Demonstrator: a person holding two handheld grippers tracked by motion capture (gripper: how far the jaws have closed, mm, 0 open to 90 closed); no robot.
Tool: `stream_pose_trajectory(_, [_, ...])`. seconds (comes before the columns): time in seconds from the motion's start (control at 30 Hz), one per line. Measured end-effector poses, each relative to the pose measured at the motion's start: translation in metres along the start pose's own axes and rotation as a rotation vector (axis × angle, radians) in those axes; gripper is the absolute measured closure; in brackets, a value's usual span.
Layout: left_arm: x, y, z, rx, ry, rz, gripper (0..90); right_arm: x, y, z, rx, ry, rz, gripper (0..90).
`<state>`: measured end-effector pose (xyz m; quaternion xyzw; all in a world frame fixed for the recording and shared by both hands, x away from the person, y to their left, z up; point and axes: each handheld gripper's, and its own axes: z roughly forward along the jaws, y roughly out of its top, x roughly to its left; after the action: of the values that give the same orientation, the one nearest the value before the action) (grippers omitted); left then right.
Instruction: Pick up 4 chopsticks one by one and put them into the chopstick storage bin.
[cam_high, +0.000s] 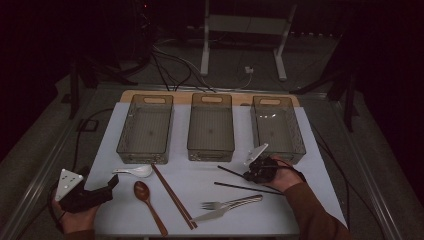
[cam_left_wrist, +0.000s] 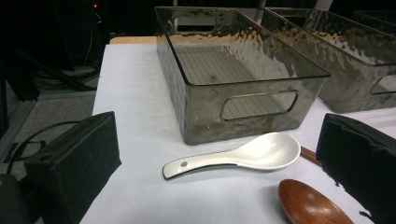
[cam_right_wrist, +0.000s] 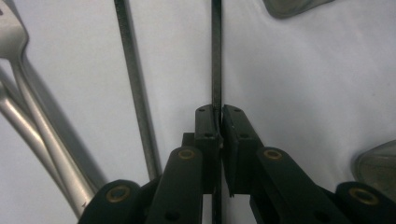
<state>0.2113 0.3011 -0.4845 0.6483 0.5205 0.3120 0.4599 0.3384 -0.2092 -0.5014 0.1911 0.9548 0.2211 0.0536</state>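
My right gripper (cam_high: 250, 175) (cam_right_wrist: 217, 112) is shut on a thin black chopstick (cam_high: 231, 171) (cam_right_wrist: 216, 56) that lies on the white mat, in front of the right bin. A second black chopstick (cam_high: 245, 188) (cam_right_wrist: 135, 84) lies loose beside it. My left gripper (cam_high: 114, 181) (cam_left_wrist: 217, 161) stands open at the mat's left front corner, its jaws wide apart and holding nothing. Just ahead of those jaws lies a white ceramic spoon (cam_high: 135, 171) (cam_left_wrist: 243, 155), with a brown wooden spoon (cam_high: 145, 195) (cam_left_wrist: 308, 205) close by.
Three clear grey bins stand in a row at the back of the mat: left (cam_high: 142, 157) (cam_left_wrist: 205, 116), middle (cam_high: 210, 154), right (cam_high: 300, 140). Brown chopsticks (cam_high: 172, 196) lie slanted at the middle front. Two metal forks (cam_high: 230, 204) (cam_right_wrist: 32, 116) lie near the front edge.
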Motion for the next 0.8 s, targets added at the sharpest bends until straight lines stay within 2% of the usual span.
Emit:
stream_pose_trajectory(0.3, [-0.001,0.000,0.001,0.006,-0.002,0.007,0.7,0.001,0.002,0.002,0.010,-0.007,0.005,84.0])
stream_pose_trajectory(0.47, [-0.002,0.000,0.001,0.006,-0.004,0.007,0.7,0.006,0.005,0.002,0.029,-0.040,-0.005,86.0])
stream_pose_trajectory(0.67, [-0.004,0.002,0.001,-0.002,-0.008,0.002,0.7,0.010,0.002,0.000,-0.004,-0.066,-0.038,86.1])
stream_pose_trajectory(0.8, [-0.013,0.007,0.001,-0.016,-0.034,0.014,0.7,0.011,0.002,-0.007,-0.063,-0.091,-0.039,86.1])
